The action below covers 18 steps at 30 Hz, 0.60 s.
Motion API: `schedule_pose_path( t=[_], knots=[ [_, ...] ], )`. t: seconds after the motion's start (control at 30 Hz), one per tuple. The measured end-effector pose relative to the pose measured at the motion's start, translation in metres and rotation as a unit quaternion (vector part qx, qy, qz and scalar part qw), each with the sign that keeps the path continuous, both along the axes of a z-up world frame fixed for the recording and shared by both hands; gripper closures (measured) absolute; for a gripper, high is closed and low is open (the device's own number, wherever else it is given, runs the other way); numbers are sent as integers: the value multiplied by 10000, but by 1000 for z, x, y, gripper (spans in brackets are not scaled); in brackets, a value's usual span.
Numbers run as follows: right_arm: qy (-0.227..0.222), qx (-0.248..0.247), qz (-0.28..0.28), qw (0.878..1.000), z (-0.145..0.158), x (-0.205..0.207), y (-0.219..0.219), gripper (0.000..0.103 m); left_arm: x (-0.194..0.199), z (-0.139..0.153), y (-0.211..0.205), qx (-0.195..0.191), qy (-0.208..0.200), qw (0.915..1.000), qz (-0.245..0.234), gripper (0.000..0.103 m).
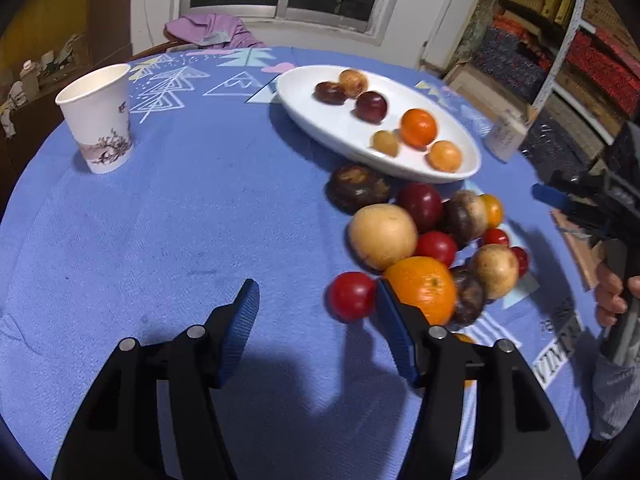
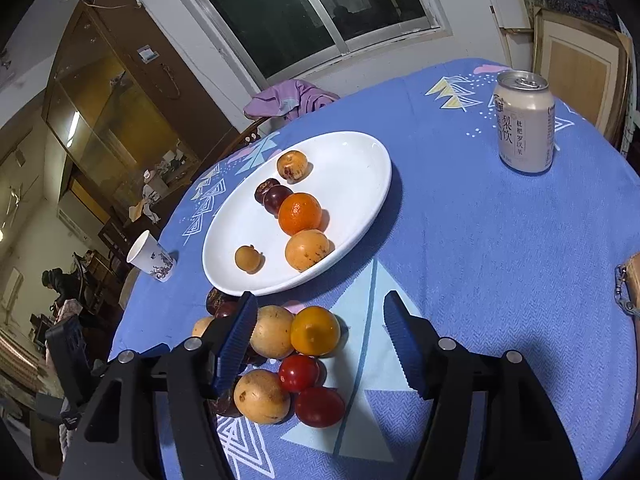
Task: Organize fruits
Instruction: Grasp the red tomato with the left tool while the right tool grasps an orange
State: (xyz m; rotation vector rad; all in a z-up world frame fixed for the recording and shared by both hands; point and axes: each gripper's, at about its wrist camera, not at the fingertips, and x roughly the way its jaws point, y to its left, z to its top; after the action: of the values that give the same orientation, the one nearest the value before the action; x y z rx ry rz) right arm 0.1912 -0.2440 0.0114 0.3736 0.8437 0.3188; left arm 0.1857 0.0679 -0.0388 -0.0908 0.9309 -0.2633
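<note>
Step in hand (my read): mid-sort. Some fruit is already sitting on the white plate, but the bulk is still lying in a pile on the blue cloth, just at the plate's near rim. Both grippers are coming in empty for the next pick.

Plate: holding six pcs, incl. a small orange w/ tan and dark-red fruit around it. In the left wrist view the plate is sitting at approx 1 o'clock from the left gripper.

Pile: in the left view, running from 12 to 2 o'clock of that gripper. Big orange, pale round fruit, red cherry tomato nearest.

Left gripper: jaws standing apart, roughly half open, nothing between them but cloth. Right-hand pad is sitting just beside the red cherry tomato and in front of the big orange; contact not clear.

Right gripper: jaws apart, approx half open, gripping nothing. A yellow-orange fruit and a red tomato are lying w/in the gap but unpinched. Left pad is overlapping a tan fruit; touching or not, can't tell.

Next move calls for: singling out one fruit, centring it, closing gently as round pcs will likely roll, then lifting to bare plate area at 12 o'clock.

Off-task: paper cup, drink can.
</note>
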Motion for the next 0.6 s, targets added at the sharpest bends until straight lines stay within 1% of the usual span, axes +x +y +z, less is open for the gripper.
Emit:
schedule_pose_path(
  t=[0.03,0.1,0.23,0.27,0.3,0.33,0.37,0.43,0.47,0.5,0.53,0.57,0.6],
  knots=[
    [-2,10,-11,10000,0,0,-1,35,3,-1,2,42,12,10000,57,29],
    [-11,30,-28,10000,1,-1,-2,34,3,3,8,181,-115,9993,292,28],
    [-37,67,-40,10000,3,-1,-4,34,4,12,40,-91,-162,9962,845,29],
    [-36,67,-31,10000,3,-1,-3,34,4,13,43,-141,-156,9960,871,29],
    [-34,61,-15,10000,3,-1,-3,34,3,14,43,-230,-141,9962,824,29],
    [-33,49,5,10000,3,-1,-2,34,2,15,38,-286,-156,9973,653,29],
    [-37,31,24,10000,3,-1,-1,34,1,16,33,-231,-186,9982,522,29],
    [-45,8,45,10000,4,-2,0,34,-2,15,14,85,-289,9993,202,29],
    [-43,5,50,10000,4,-2,0,34,-2,14,8,197,-294,9993,134,30],
    [-38,6,47,10000,3,-2,0,34,-1,11,4,280,-269,9992,89,34],
    [-30,9,41,10000,3,-2,0,34,1,7,2,289,-169,9994,52,44],
    [-20,14,33,10000,3,-1,-1,34,3,2,1,285,-56,9996,28,50],
    [-17,17,25,10000,3,-2,-1,34,4,-1,0,285,8,9996,9,62]
  ],
)
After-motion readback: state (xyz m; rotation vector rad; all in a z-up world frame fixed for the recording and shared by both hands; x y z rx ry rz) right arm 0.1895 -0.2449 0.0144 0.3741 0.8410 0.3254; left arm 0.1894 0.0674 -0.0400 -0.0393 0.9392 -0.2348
